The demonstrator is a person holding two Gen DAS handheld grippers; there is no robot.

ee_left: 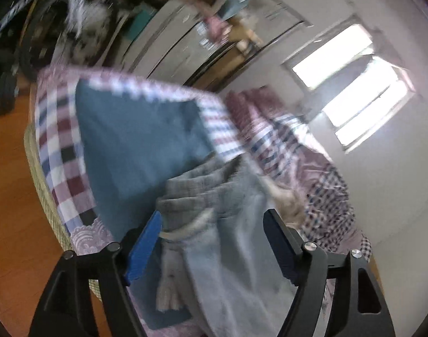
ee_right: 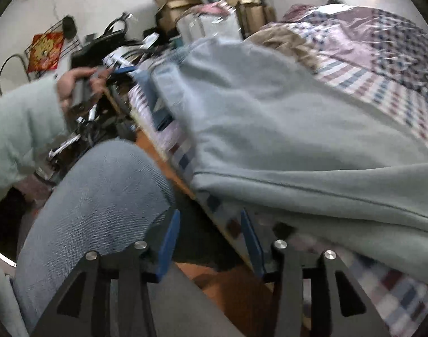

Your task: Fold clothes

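Two grippers are in the pictures, one in each wrist view, and both views are blurred. The left gripper point(ee_left: 214, 241) has its blue-padded fingers point(ee_left: 145, 248) wide apart, and the grey-blue garment point(ee_left: 228, 252) lies between them. I see its ribbed edge and a pale drawstring point(ee_left: 169, 286) hanging there, but the cloth does not look pressed from both sides; whether one pad touches it, I cannot tell. Behind the garment is a bed point(ee_left: 62, 151) with a checked cover in red, blue and white, and a plain blue patch point(ee_left: 141, 140) in the middle of it. A bright window point(ee_left: 351, 84) is on the white wall at the right.

The right gripper point(ee_right: 211, 250) is also spread, and nothing is between its fingers; below them only the dark gap and the orange floor point(ee_right: 236, 289) show. The same garment point(ee_right: 284, 129) lies broad over the edge of the bed point(ee_right: 382, 84), just above the right finger. At the left, a hand point(ee_right: 73, 90) in a pale green sleeve point(ee_right: 20, 129) holds the handle of the other gripper. A knee in grey knitted cloth point(ee_right: 96, 196) is near the left finger. Cardboard boxes point(ee_right: 180, 0) stand at the far wall.
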